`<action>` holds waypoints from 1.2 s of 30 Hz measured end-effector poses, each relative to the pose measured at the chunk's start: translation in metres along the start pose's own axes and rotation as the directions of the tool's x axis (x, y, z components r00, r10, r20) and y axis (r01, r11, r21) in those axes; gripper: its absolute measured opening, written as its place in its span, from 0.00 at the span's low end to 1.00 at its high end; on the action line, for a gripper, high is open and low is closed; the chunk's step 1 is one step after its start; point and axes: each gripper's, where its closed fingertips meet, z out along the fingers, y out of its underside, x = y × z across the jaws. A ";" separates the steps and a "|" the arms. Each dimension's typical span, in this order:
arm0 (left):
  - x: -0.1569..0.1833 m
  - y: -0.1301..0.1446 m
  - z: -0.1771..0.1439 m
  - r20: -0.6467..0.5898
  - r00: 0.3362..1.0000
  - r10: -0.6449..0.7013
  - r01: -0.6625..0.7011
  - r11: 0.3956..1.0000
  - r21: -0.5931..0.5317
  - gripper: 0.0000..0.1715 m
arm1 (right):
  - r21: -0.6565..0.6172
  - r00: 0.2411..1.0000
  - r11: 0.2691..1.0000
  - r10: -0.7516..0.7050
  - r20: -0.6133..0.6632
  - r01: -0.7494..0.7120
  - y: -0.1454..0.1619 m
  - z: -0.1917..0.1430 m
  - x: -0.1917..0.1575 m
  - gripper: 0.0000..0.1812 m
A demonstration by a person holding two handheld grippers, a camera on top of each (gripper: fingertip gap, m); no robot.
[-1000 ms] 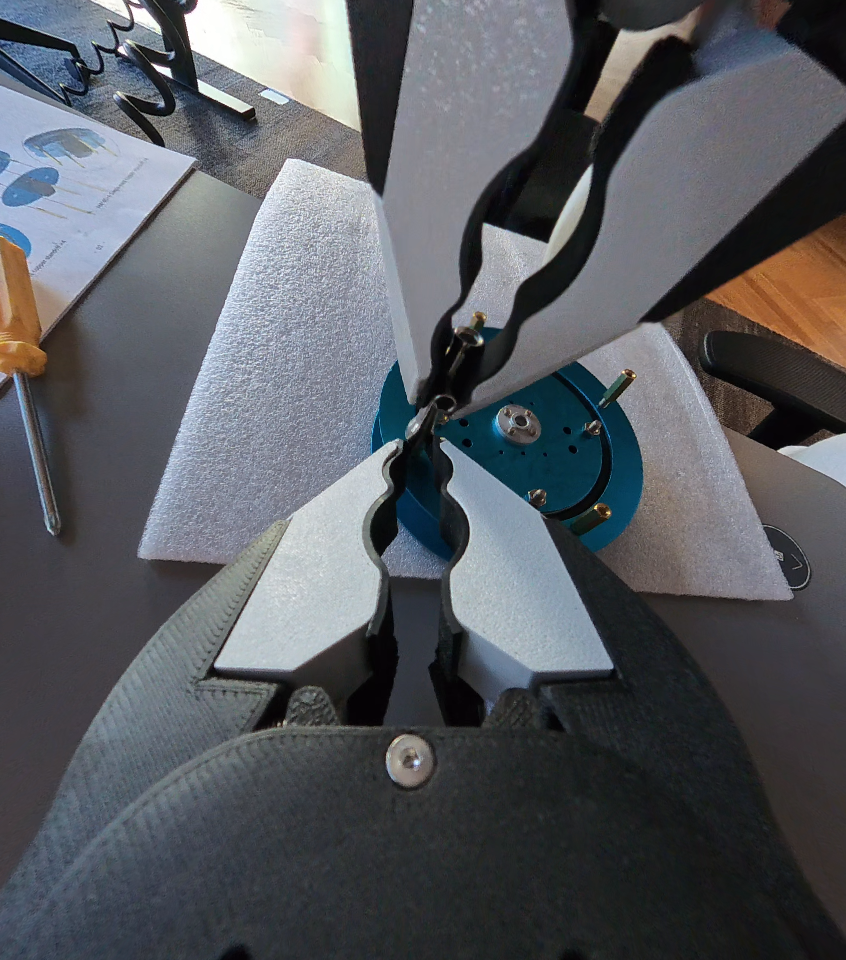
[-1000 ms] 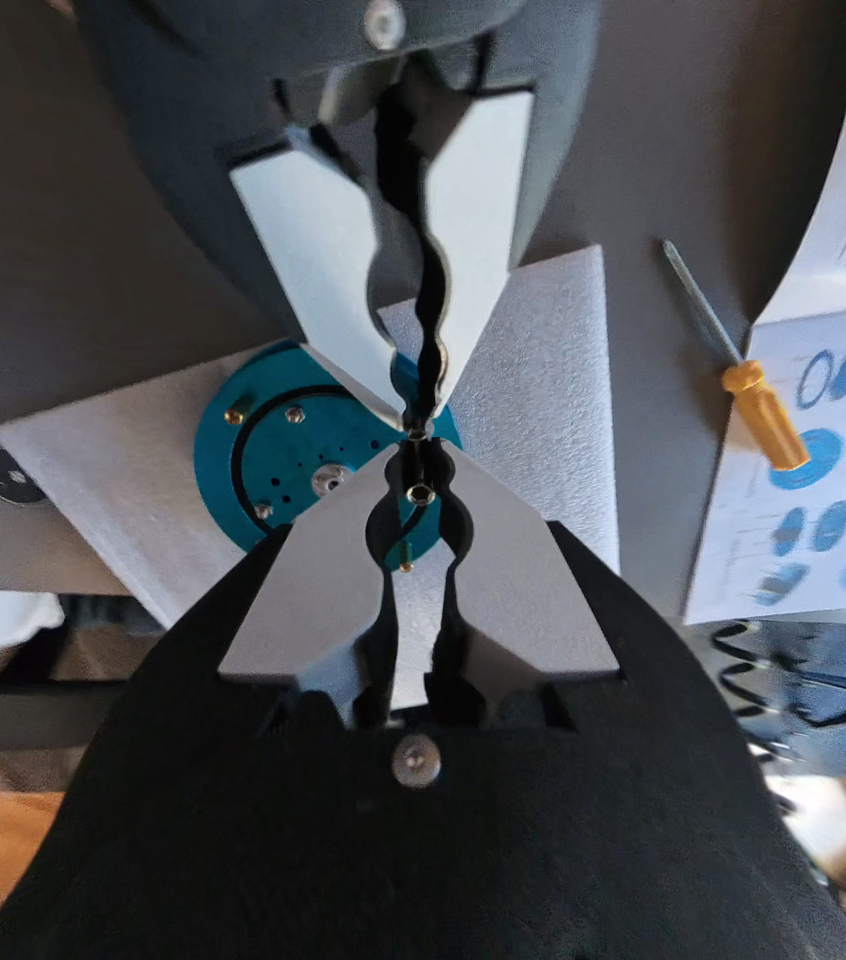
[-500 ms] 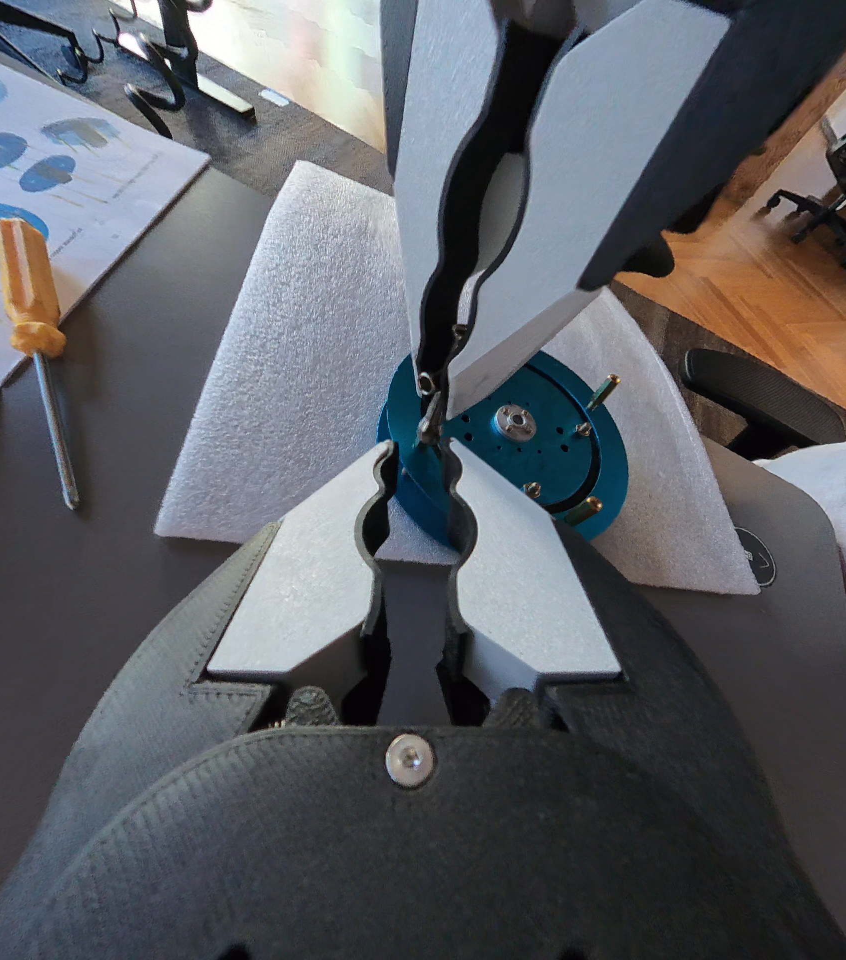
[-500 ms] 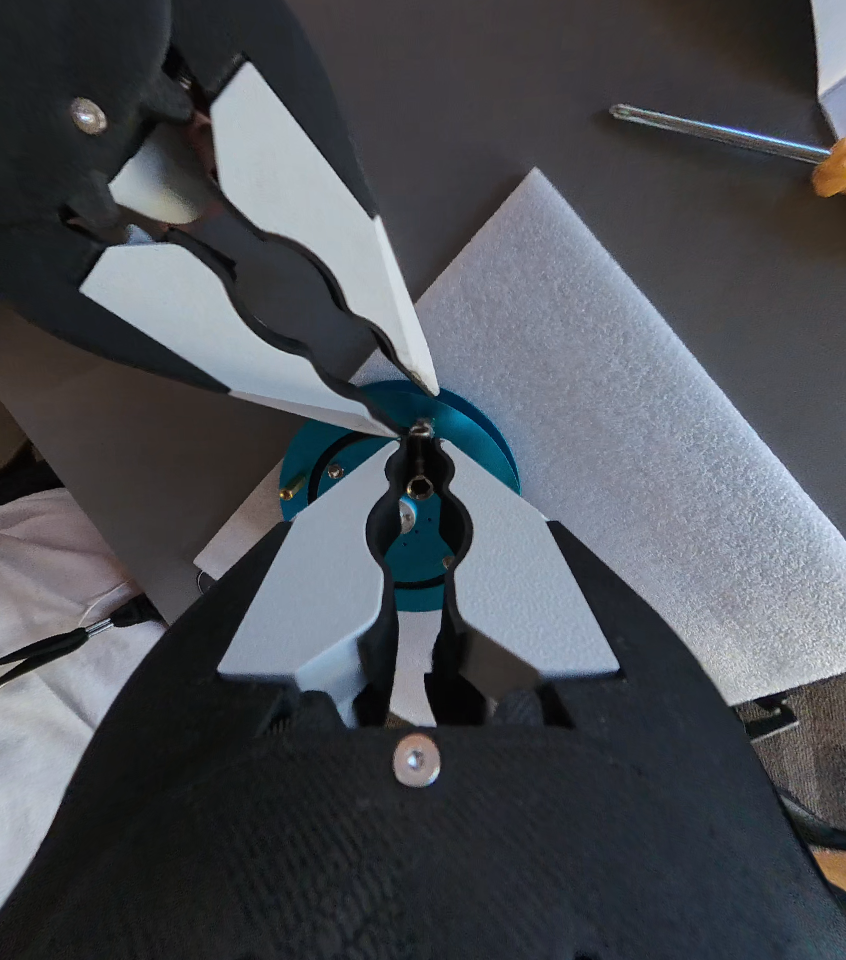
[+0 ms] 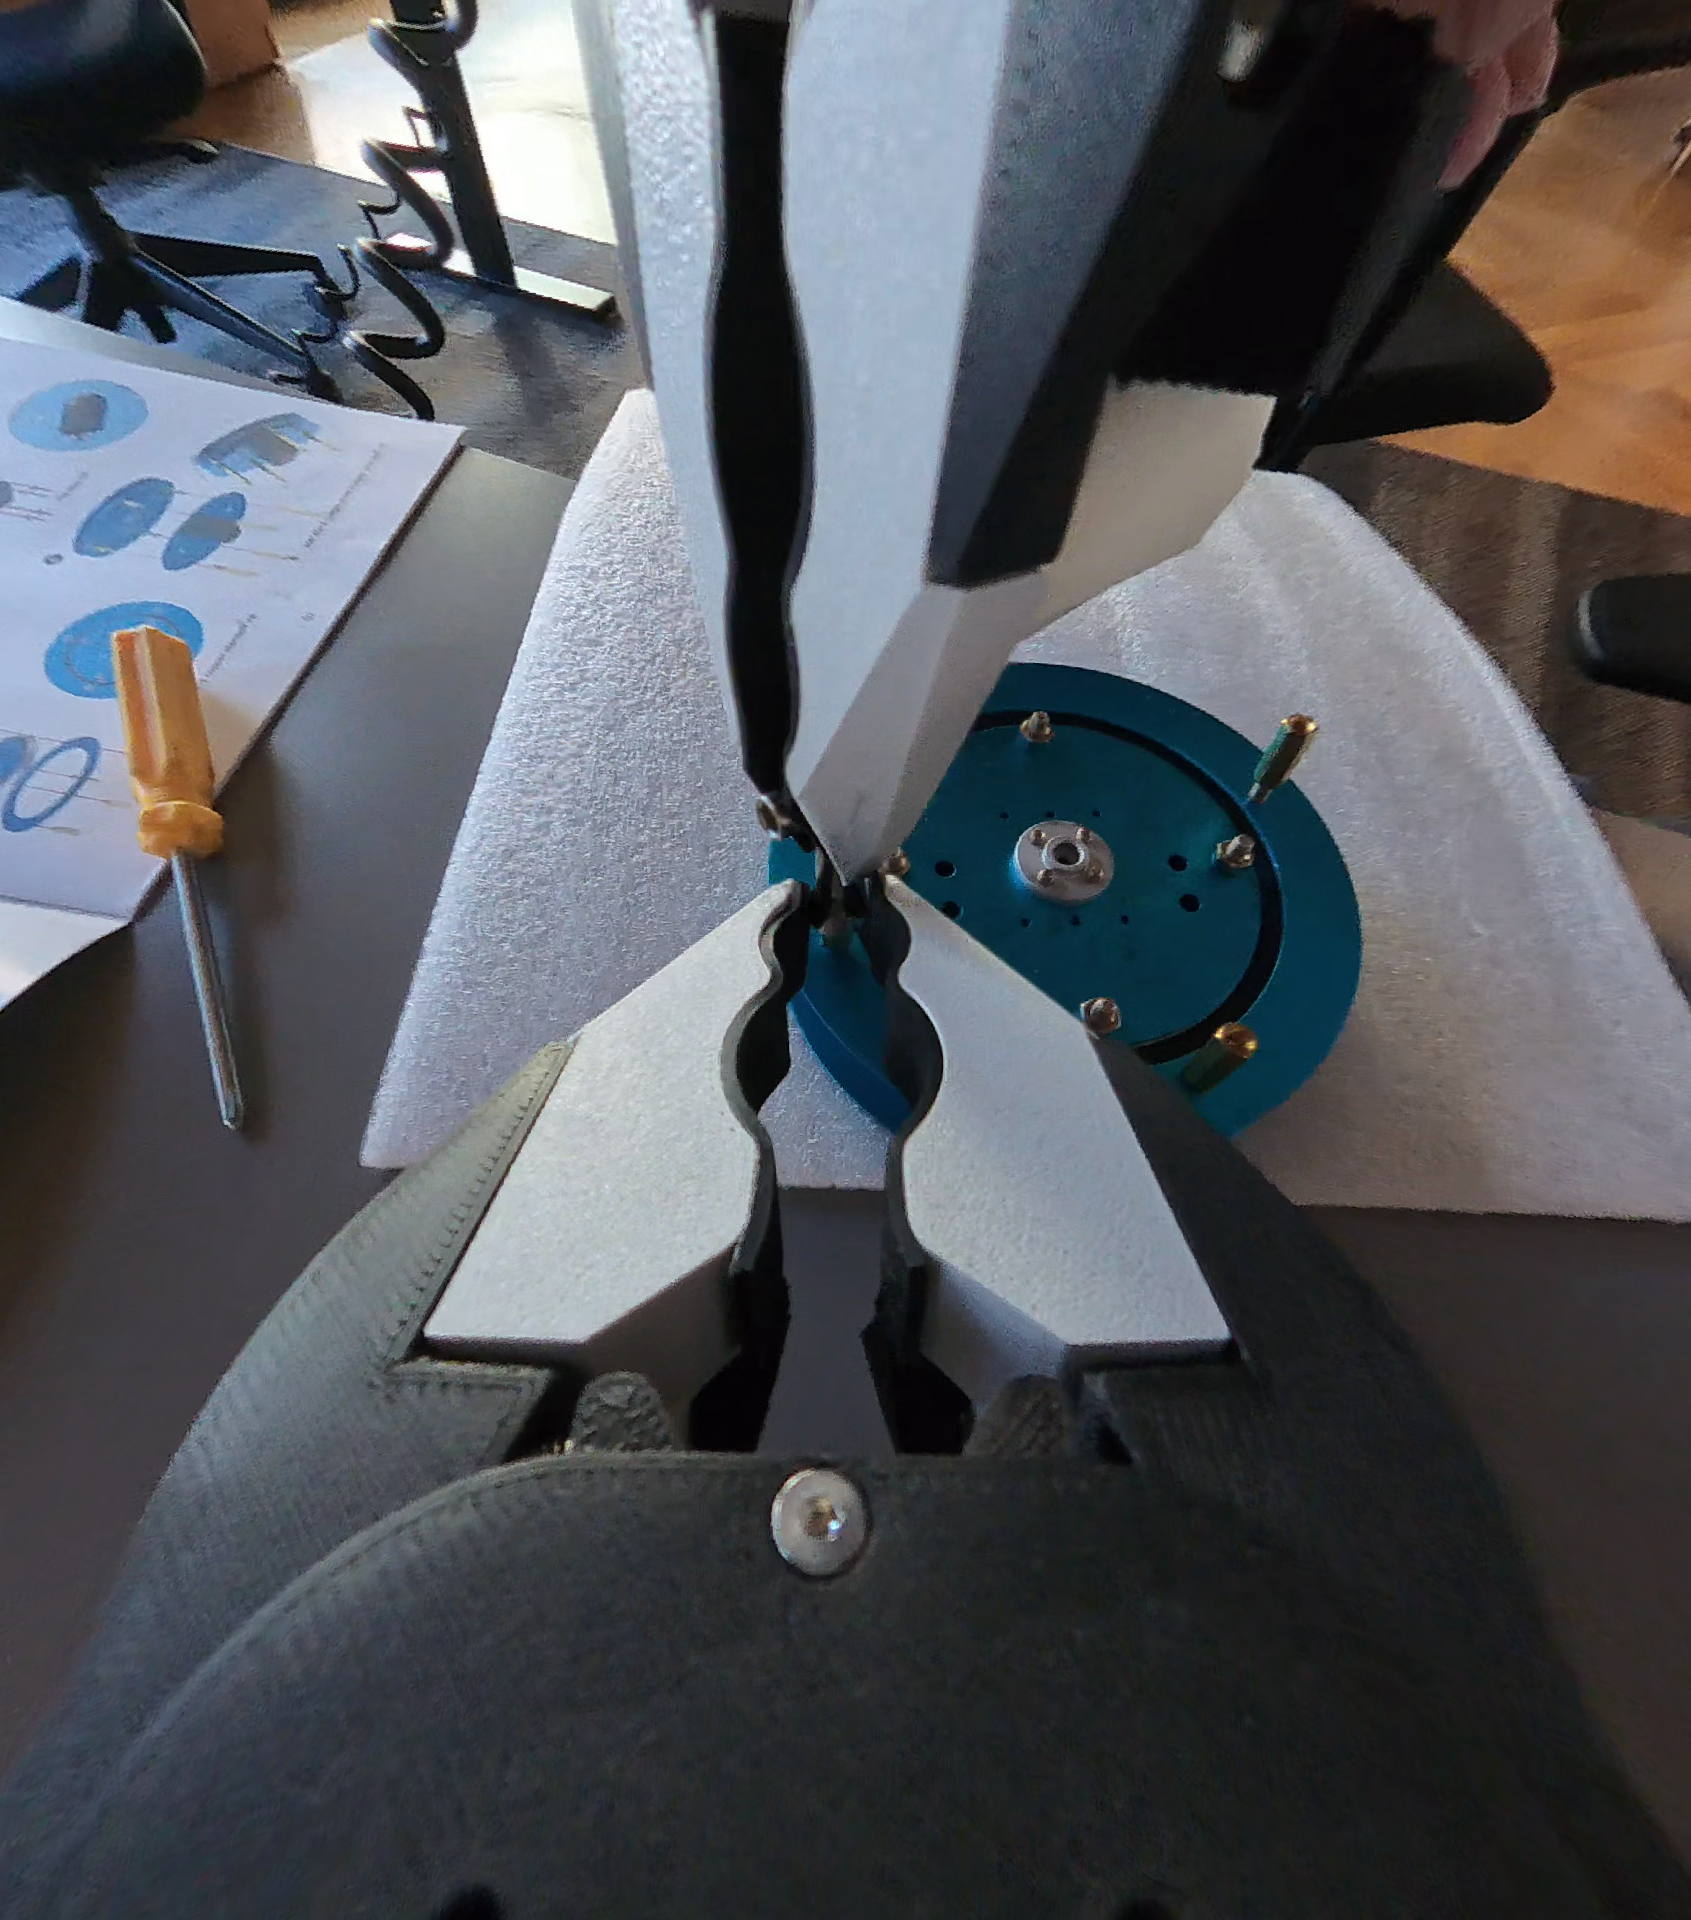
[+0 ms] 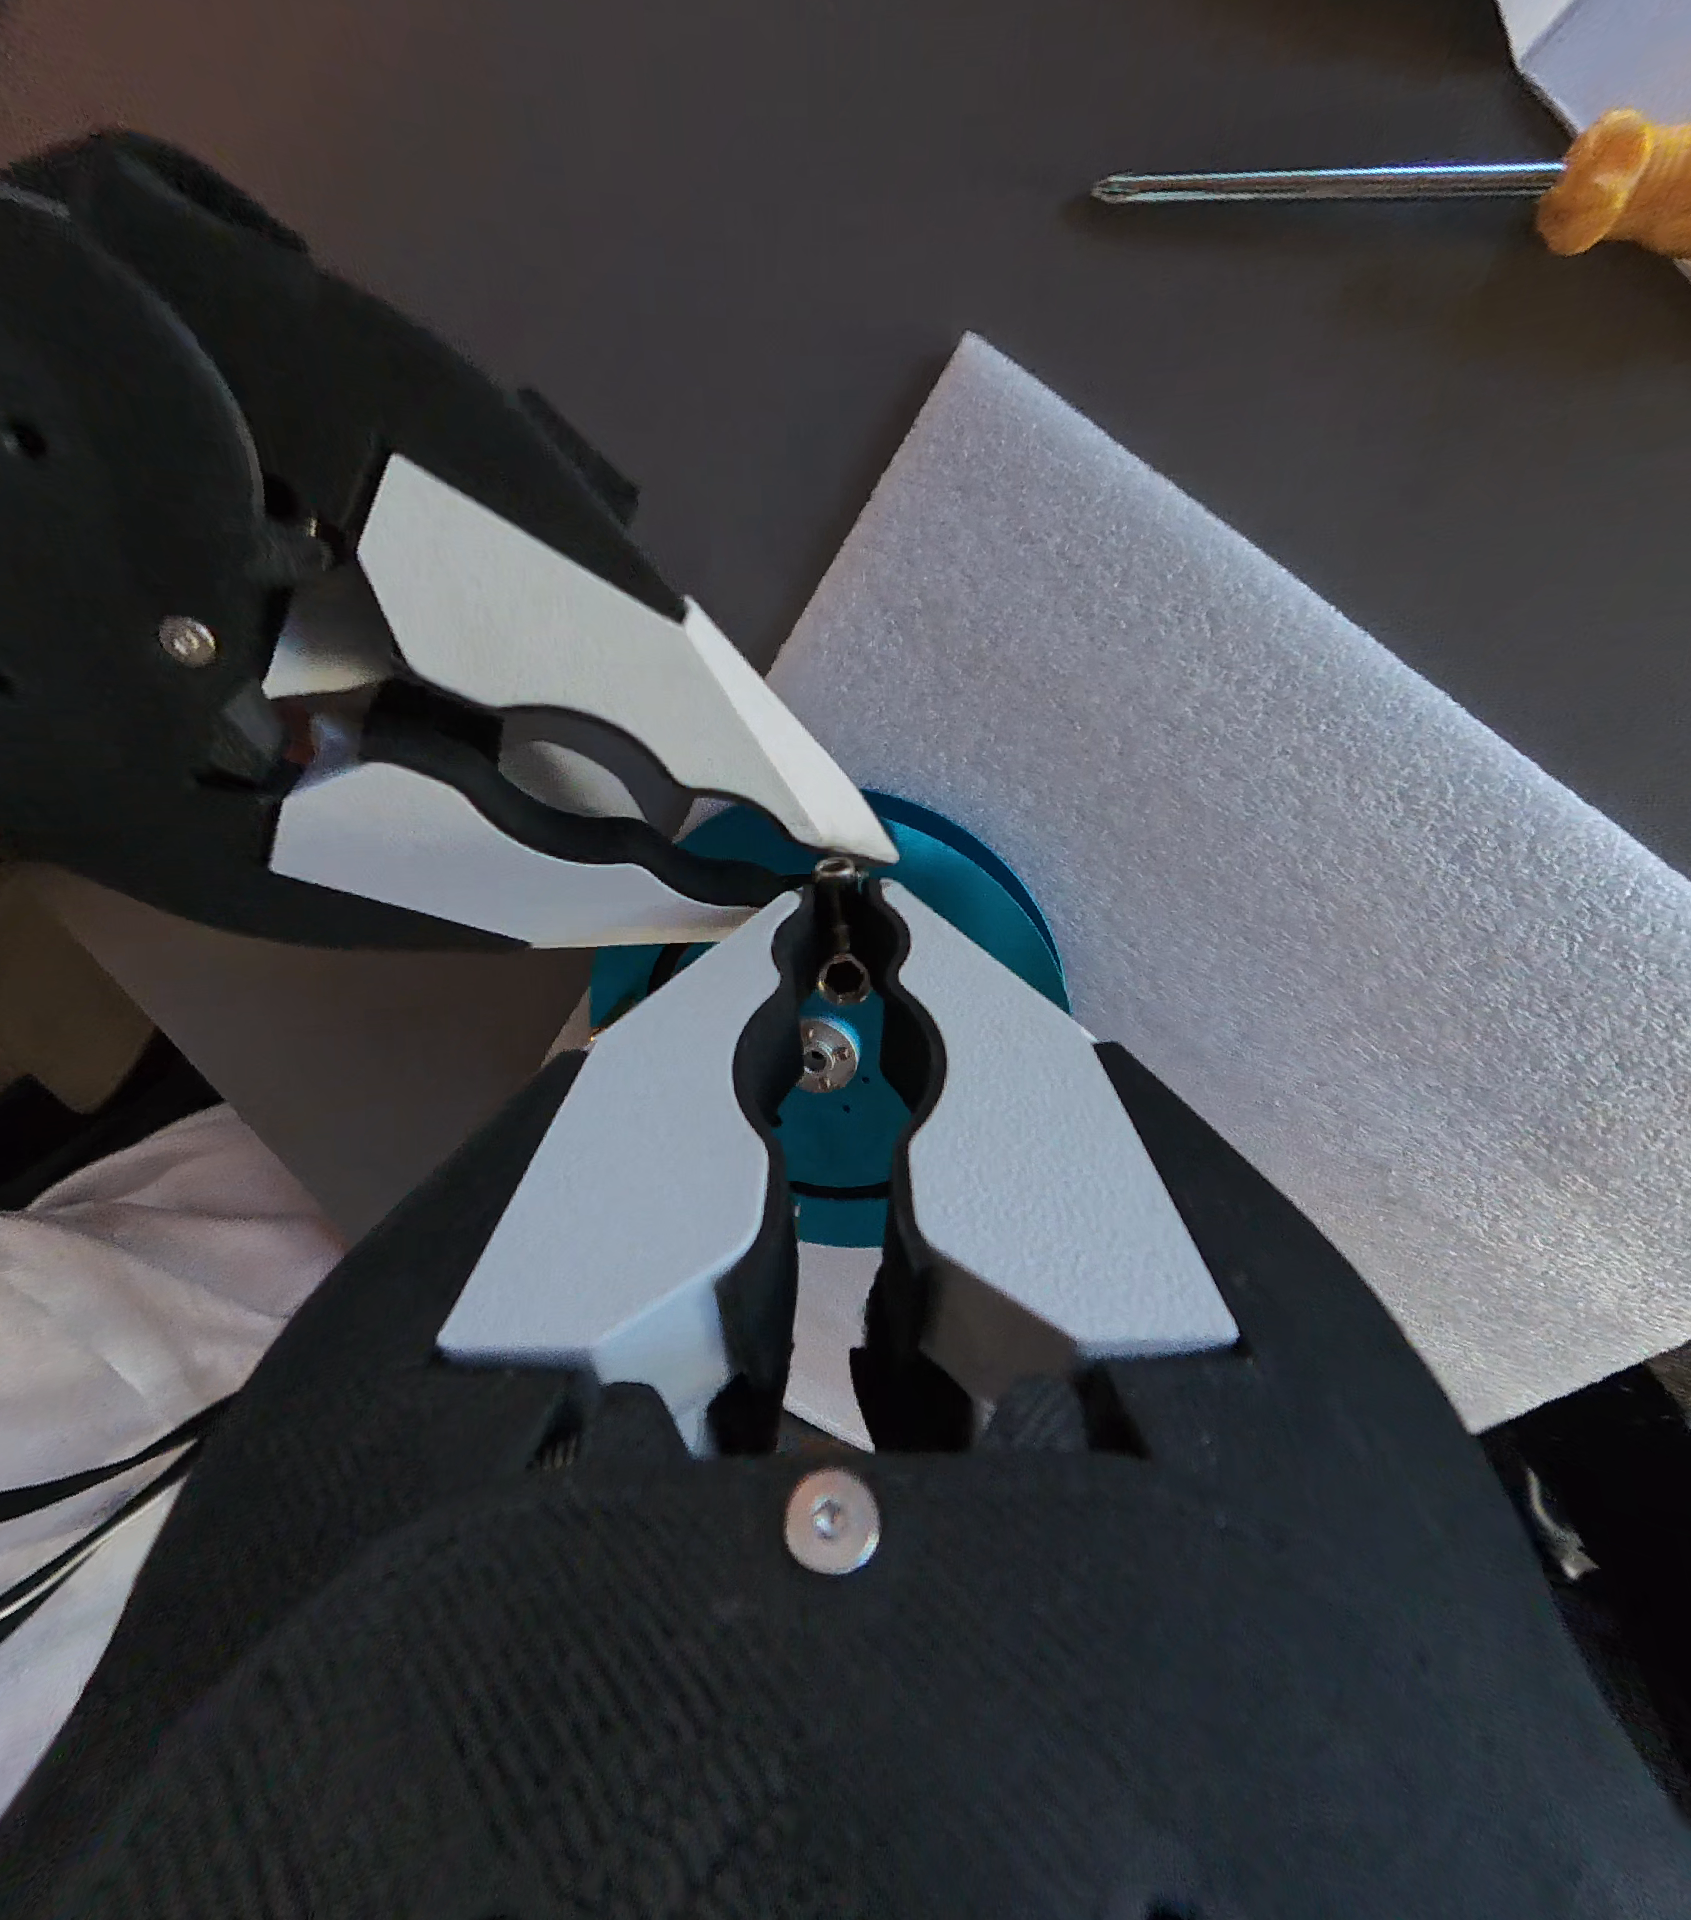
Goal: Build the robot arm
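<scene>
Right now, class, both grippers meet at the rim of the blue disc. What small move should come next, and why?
Probably ease the right gripper straight down: it seems shut on a small dark screw hanging over the blue disc, with the left gripper closed on something small at the same spot. I cannot tell whether the screw is seated.

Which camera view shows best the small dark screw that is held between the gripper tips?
The right wrist view. There the small dark screw lies lengthwise between the right gripper tips, its hex socket facing the camera, above the blue disc. In the left wrist view only a blurred bit of it shows where both grippers' tips meet.
</scene>
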 end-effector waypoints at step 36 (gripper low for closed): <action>0.003 0.002 -0.001 -0.037 0.999 -0.016 0.016 1.000 0.005 0.05 | -0.617 -0.747 -0.445 -0.525 -0.408 0.650 -0.011 -0.031 -0.009 0.31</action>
